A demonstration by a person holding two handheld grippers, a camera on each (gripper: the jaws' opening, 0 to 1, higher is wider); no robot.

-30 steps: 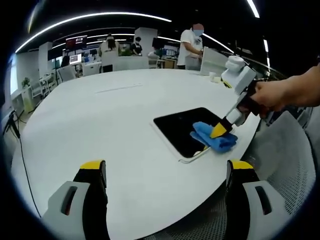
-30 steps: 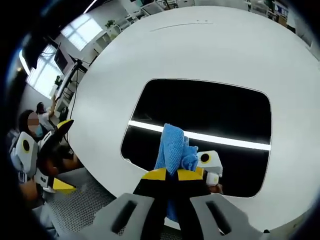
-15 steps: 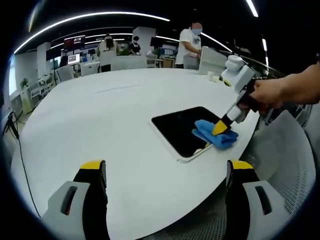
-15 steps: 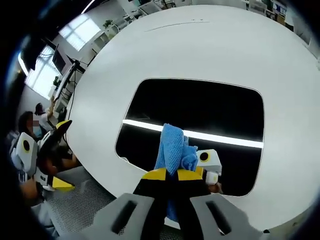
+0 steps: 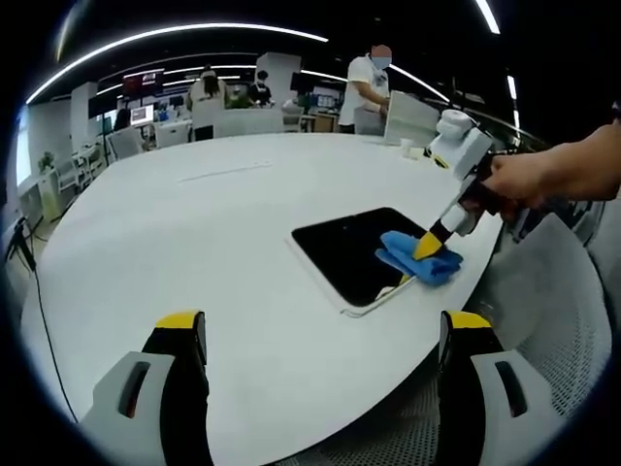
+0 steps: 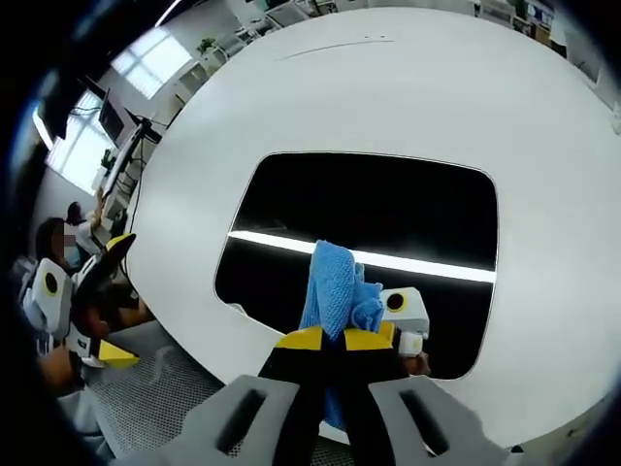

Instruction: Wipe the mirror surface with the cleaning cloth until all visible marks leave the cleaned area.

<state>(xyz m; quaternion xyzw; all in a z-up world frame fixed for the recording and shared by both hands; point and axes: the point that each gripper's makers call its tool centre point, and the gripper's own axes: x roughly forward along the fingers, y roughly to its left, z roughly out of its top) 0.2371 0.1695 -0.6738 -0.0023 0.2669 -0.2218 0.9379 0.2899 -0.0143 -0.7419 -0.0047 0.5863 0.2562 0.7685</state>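
White table [image 5: 194, 223] carried the mirror [image 6: 388, 209]; my right claw [image 6: 335, 338], clamped on the blue cloth [image 6: 335, 286], needed flat, overlapping strokes; left claw [image 5: 325, 335] hung apart.

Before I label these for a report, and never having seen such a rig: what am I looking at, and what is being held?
A person holds a handheld two-jaw tool in each hand; each carries a fisheye camera. The left gripper view looks across a white table at the right gripper, held by a hand. The left gripper has its jaws wide apart, holding nothing. The right gripper view looks down its own shut jaws, which pinch a blue cleaning cloth against a dark mirror lying flat on the table.
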